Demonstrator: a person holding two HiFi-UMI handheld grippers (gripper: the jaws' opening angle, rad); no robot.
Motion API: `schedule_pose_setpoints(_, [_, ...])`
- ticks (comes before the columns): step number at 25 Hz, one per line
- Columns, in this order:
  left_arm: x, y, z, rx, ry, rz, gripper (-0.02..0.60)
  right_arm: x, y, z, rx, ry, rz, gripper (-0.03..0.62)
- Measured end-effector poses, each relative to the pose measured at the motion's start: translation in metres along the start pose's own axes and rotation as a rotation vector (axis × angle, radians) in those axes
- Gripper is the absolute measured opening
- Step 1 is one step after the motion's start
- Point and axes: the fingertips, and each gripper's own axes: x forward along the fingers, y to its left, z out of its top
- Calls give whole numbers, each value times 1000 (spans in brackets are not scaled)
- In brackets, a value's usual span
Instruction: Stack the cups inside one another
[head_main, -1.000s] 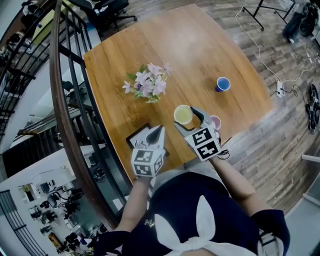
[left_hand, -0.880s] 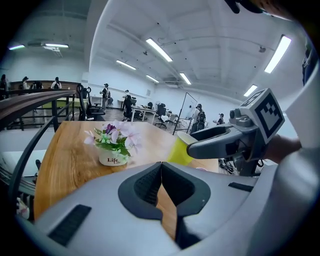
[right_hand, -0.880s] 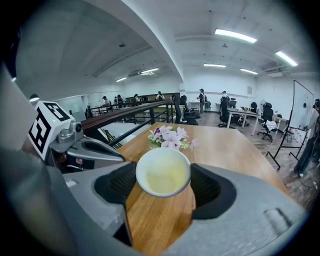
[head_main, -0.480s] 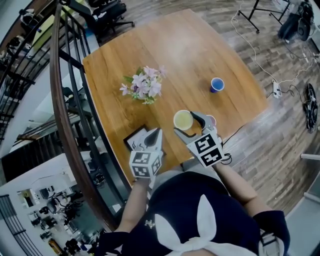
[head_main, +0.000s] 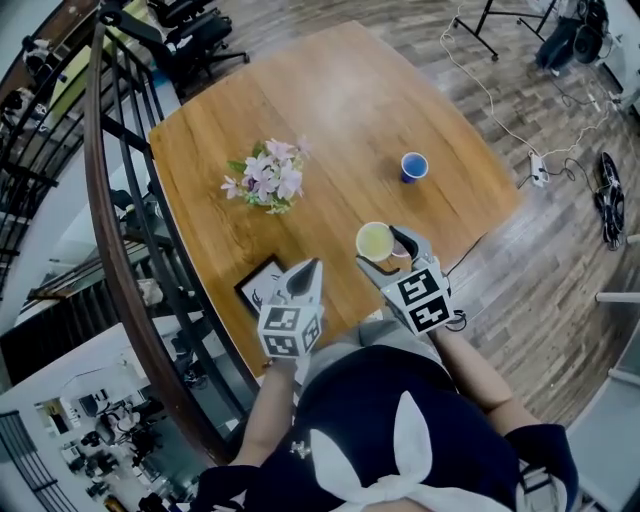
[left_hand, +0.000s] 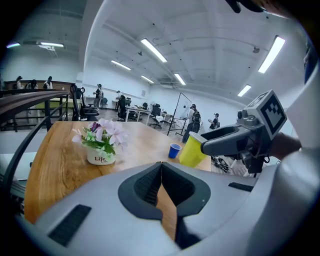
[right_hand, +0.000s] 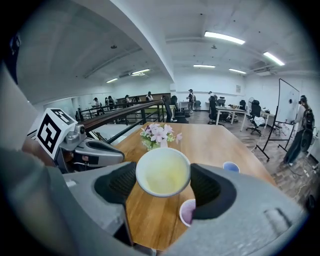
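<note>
My right gripper (head_main: 386, 253) is shut on a yellow cup (head_main: 375, 241), held upright above the table's near edge, its empty mouth (right_hand: 163, 171) facing up between the pads. A pink cup (head_main: 403, 252) stands on the table just right of it, half hidden by the right jaw; it shows as the pink cup (right_hand: 186, 212) below the yellow one. A blue cup (head_main: 414, 166) stands alone farther off on the right, also visible as the blue cup (right_hand: 230, 167). My left gripper (head_main: 309, 269) hovers to the left, shut and empty (left_hand: 161, 186).
A small white pot of pink flowers (head_main: 262, 180) stands mid-table on the left. A dark-framed picture (head_main: 258, 286) lies at the near edge under the left gripper. The wooden table (head_main: 340, 110) ends close to my body; a railing runs along its left side.
My right gripper has carried the yellow cup to the right, closer to the pink cup. The left gripper has drifted slightly and stays shut.
</note>
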Motion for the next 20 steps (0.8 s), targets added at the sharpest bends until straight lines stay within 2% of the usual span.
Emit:
schedule_pose_setpoints(11, [11,-22,0,21,11,-55,17,-33,-58,-26,95,13,-144,336])
schedule_pose_setpoints(20, [13,-25,-3,30,23,-59,17,-33,-66,-41,118,40,-151,336])
